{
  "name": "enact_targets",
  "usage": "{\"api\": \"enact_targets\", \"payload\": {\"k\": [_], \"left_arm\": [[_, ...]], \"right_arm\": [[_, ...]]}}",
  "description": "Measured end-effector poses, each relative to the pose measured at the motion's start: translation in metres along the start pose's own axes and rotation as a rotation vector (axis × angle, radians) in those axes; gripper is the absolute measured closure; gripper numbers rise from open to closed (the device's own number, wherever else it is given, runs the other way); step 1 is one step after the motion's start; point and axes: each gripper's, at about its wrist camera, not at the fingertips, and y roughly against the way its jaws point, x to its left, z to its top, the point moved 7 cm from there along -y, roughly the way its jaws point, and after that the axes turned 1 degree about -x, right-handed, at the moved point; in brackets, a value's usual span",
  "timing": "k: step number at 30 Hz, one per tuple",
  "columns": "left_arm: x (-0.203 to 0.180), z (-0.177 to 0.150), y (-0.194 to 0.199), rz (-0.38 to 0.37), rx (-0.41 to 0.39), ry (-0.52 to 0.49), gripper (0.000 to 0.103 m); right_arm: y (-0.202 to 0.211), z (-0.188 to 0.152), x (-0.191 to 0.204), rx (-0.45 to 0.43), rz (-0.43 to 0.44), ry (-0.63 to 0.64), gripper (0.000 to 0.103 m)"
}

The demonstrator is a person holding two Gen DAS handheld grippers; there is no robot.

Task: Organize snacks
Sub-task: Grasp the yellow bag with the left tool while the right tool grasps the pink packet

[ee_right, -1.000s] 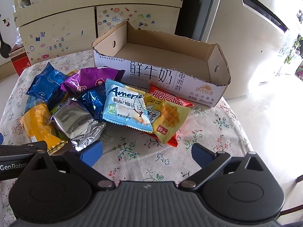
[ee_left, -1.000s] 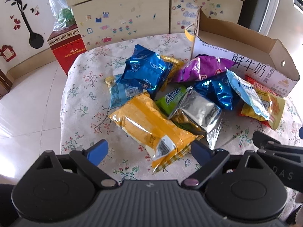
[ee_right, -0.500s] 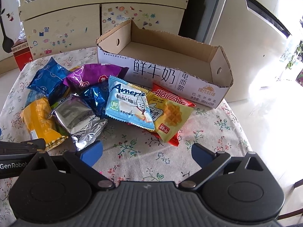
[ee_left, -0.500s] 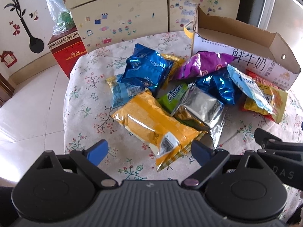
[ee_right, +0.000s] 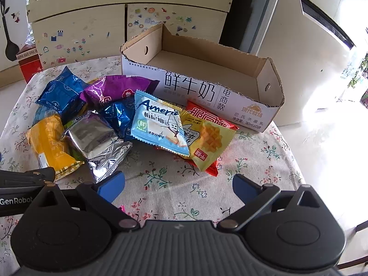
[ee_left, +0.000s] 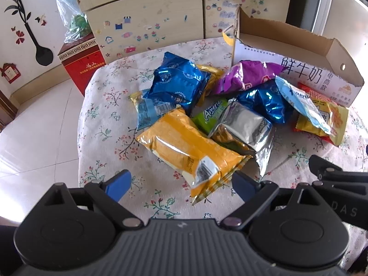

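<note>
Lying between spread left fingers (ee_left: pixel 180 182): orange packet (ee_left: pixel 184 147), apparently untouched; right fingers (ee_right: pixel 178 187) spread, empty.

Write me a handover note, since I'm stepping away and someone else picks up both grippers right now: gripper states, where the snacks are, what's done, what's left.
Left gripper: open, empty, above the near end of the orange packet.
Right gripper: open, empty, above bare tablecloth in front of the pile.
Snacks: all loose in a heap on the table, among them the silver packet, light blue packet, yellow waffle packet and purple packet.
Cardboard box: behind the pile, open, nothing visible inside.
Done: nothing boxed.
Left: presumably move every packet into the box.
</note>
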Motion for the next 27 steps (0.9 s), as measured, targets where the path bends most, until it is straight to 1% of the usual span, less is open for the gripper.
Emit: {"api": "enact_targets", "payload": {"k": [5,11,15,17,19,22,27], "left_arm": [[0.000,-0.001,0.003,-0.019,-0.012,-0.002,0.011],[0.005,-0.003,0.009,-0.065,-0.024,0.004,0.011],[0.019,-0.003,0.014,-0.089,-0.035,0.034,0.011],[0.033,-0.003,0.015,-0.097,-0.033,0.072,0.011],[0.048,-0.003,0.014,-0.091,-0.026,0.108,0.011],[0.064,-0.008,0.011,-0.067,-0.012,0.128,0.011],[0.083,-0.017,0.008,-0.057,0.012,0.146,0.011]], "right_arm": [[0.002,-0.001,0.000,-0.004,0.020,0.000,0.000],[0.006,-0.002,0.001,-0.010,0.077,-0.004,0.000],[0.011,-0.005,-0.001,-0.010,0.145,-0.016,0.000],[0.013,-0.009,-0.003,-0.002,0.183,-0.023,0.000],[0.014,-0.014,-0.006,0.018,0.232,-0.037,0.000],[0.015,-0.024,-0.005,0.046,0.304,-0.047,0.000],[0.018,-0.041,0.008,0.085,0.379,-0.019,0.000]]}}
